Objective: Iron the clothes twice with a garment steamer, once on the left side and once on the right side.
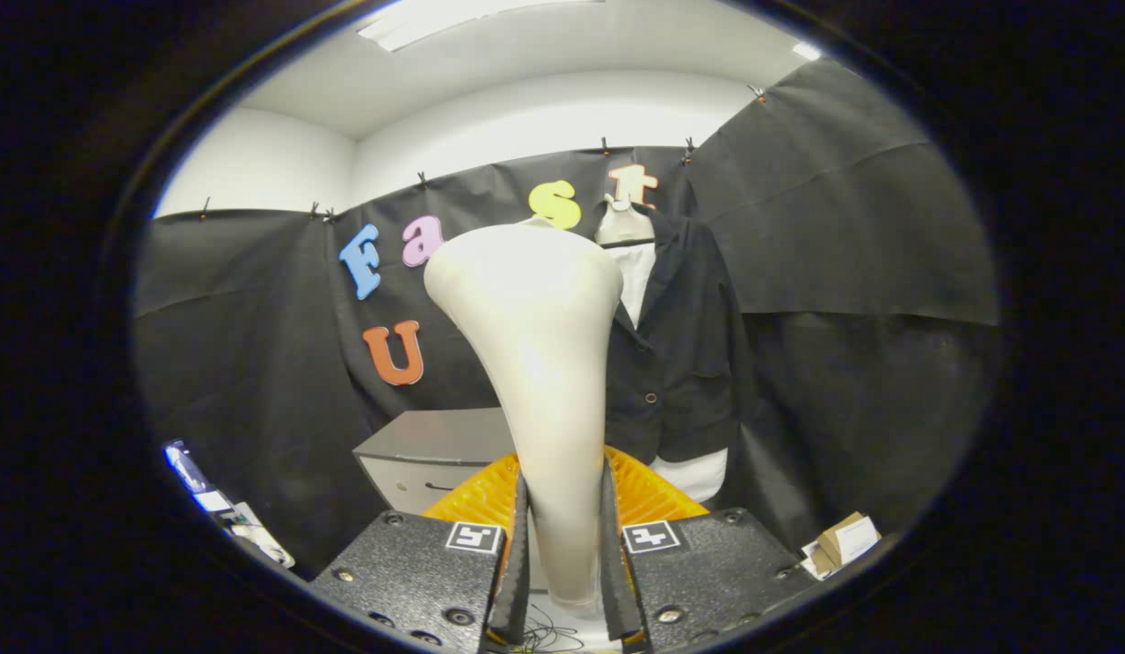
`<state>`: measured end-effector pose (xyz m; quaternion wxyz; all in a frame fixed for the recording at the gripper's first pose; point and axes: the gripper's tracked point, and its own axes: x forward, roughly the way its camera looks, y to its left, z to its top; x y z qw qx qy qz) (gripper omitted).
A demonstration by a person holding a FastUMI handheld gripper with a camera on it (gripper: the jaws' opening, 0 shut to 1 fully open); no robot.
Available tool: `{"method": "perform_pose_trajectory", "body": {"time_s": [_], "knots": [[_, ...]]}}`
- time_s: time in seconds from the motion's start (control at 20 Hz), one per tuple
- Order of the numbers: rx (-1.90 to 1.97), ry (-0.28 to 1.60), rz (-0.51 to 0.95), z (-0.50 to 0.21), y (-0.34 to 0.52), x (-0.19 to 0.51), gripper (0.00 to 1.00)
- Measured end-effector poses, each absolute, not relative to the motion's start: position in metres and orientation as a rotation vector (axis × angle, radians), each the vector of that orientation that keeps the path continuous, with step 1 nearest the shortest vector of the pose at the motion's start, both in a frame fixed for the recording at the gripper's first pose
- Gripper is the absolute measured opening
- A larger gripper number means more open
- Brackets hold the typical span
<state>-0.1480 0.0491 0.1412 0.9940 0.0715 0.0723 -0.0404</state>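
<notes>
My gripper [562,509] is shut on the handle of a cream-white garment steamer [535,318], which stands upright between the fingers with its wide head at the top. Beyond the steamer, a little to its right, a dark jacket [680,354] hangs on a white mannequin torso [624,227] over a white shirt. The steamer's head hides the jacket's left half. The steamer stands apart from the cloth, some way in front of it.
A grey cabinet [435,450] sits behind the steamer at lower left. A ribbed orange part [648,495] shows just behind the fingers. Small cardboard boxes [843,540] lie at lower right, and papers [217,500] at lower left.
</notes>
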Motion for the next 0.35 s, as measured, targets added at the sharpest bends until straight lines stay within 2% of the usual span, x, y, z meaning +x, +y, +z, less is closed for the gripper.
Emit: {"method": "perform_pose_trajectory", "body": {"time_s": [0.35], "knots": [[0.134, 0.050, 0.018, 0.162, 0.042, -0.161, 0.35]]}}
